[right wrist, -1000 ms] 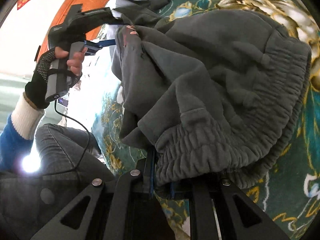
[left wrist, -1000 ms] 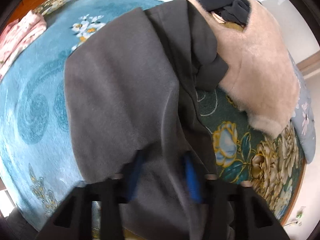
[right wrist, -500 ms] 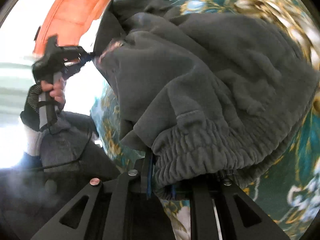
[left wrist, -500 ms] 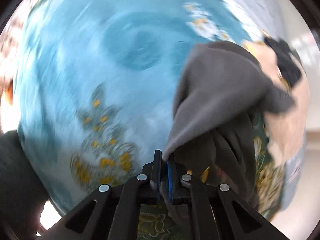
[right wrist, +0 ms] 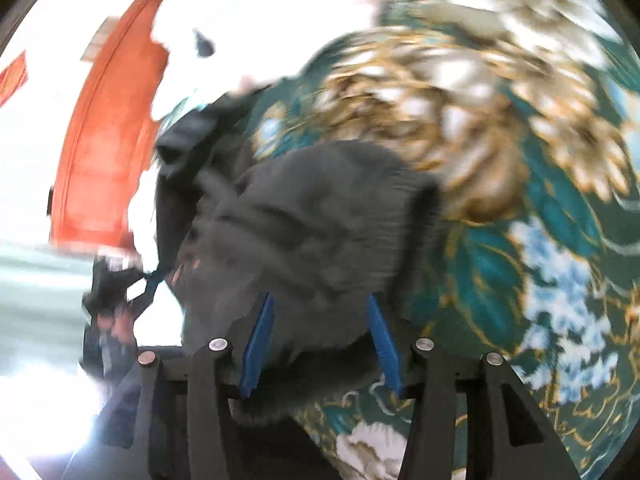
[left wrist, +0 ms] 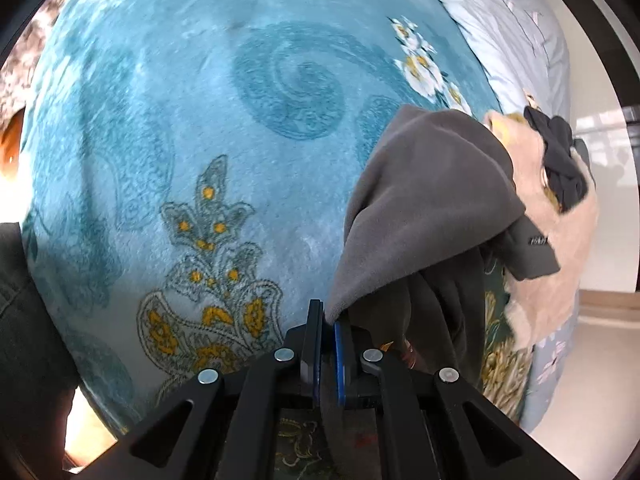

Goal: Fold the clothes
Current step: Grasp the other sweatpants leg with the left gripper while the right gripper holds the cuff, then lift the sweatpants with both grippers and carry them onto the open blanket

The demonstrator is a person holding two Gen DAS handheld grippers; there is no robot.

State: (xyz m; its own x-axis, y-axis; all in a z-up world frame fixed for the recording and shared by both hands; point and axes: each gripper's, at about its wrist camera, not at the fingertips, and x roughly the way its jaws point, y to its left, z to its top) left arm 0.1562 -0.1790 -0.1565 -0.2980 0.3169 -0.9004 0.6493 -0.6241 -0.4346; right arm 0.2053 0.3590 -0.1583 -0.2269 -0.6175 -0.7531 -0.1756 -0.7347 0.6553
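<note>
Left wrist: grey garment (left wrist: pixel 424 216) corner between fingers (left wrist: pixel 316 344).

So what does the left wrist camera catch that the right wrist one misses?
Only the left wrist view shows the light blue blanket, the fluffy beige garment, and the left gripper pinched shut on a corner of the grey garment. Only the right wrist view, which is blurred, shows the right gripper open, and an orange board. Both show the grey garment and the dark green floral cover.
</note>
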